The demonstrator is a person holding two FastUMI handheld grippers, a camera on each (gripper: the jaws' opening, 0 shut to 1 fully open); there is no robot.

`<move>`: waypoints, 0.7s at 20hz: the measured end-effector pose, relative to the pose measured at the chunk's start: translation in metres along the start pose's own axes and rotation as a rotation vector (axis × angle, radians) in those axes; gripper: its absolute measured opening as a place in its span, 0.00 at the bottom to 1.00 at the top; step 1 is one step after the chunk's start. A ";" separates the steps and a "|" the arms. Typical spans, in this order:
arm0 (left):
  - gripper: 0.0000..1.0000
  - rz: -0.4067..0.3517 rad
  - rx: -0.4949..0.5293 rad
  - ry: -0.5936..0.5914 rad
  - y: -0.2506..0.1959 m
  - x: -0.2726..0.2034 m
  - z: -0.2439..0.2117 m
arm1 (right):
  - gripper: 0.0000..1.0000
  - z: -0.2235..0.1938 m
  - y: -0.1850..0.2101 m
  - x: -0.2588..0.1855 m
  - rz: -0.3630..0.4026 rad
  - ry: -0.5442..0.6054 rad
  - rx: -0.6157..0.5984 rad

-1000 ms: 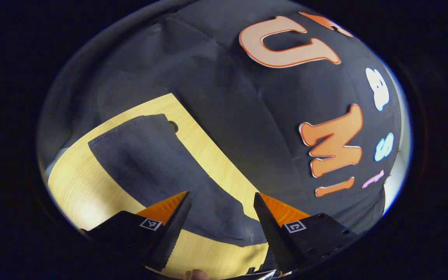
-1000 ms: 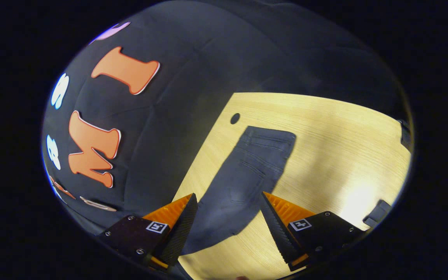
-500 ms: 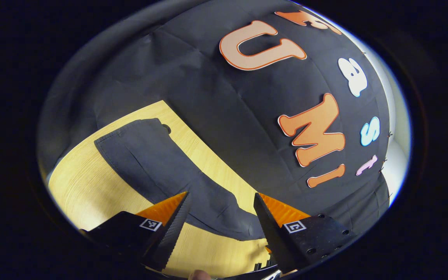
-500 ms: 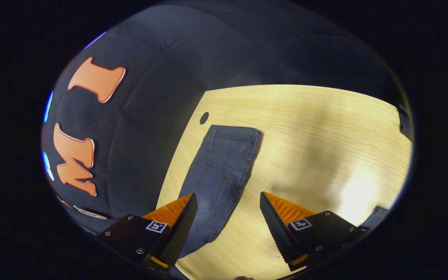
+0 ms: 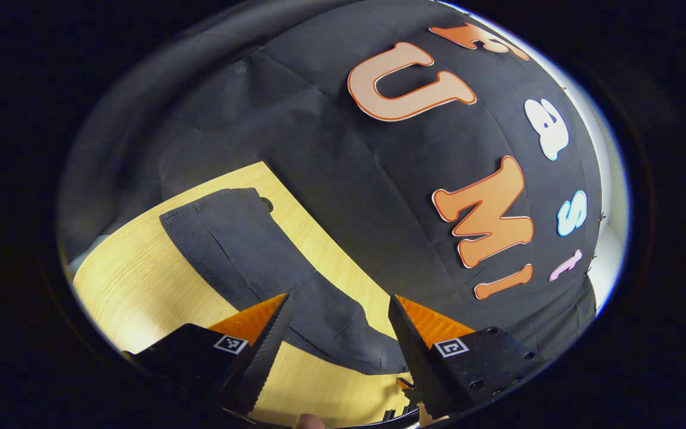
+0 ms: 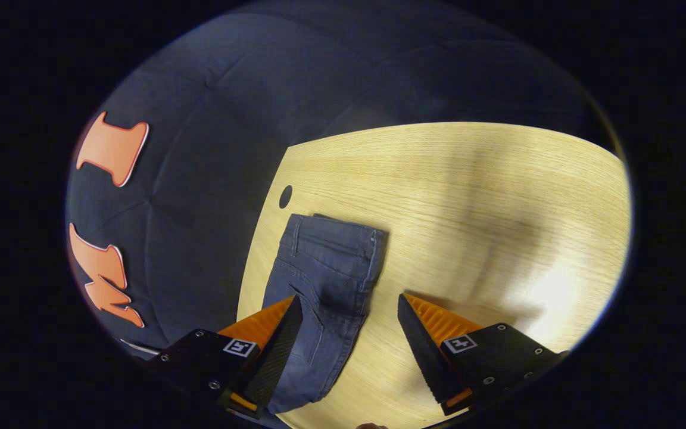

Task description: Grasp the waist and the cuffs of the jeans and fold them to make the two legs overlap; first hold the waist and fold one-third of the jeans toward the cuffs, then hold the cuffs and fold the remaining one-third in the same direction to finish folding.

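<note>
Both tongs, left (image 5: 338, 325) and right (image 6: 349, 325), hang wide and empty above the jeans (image 6: 325, 280) on the surface (image 6: 468, 196); pinching one layer risks unfolding the overlapped legs.

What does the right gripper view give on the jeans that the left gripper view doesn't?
Right gripper view: the waistband with its seams and a back pocket, plus a wide bare stretch of table. Left gripper view: the legs running toward the cuff end, laid flat as one overlapped strip. Both: the jeans on the table, the round table hole, and open fingers holding nothing.
</note>
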State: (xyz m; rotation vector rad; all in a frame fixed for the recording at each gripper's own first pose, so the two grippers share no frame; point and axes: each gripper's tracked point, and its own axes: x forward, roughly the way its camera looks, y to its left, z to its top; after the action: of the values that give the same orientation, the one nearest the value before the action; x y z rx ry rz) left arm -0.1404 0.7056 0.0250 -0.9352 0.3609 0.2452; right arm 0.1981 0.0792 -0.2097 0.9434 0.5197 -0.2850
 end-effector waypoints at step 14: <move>0.98 0.045 -0.079 -0.006 0.014 0.006 -0.009 | 0.43 0.010 0.009 0.038 0.048 -0.085 -0.025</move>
State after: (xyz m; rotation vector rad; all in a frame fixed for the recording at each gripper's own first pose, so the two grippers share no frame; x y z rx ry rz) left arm -0.1416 0.7069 0.0070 -1.0042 0.3688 0.3052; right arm 0.2374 0.0753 -0.2188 0.9142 0.4216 -0.2736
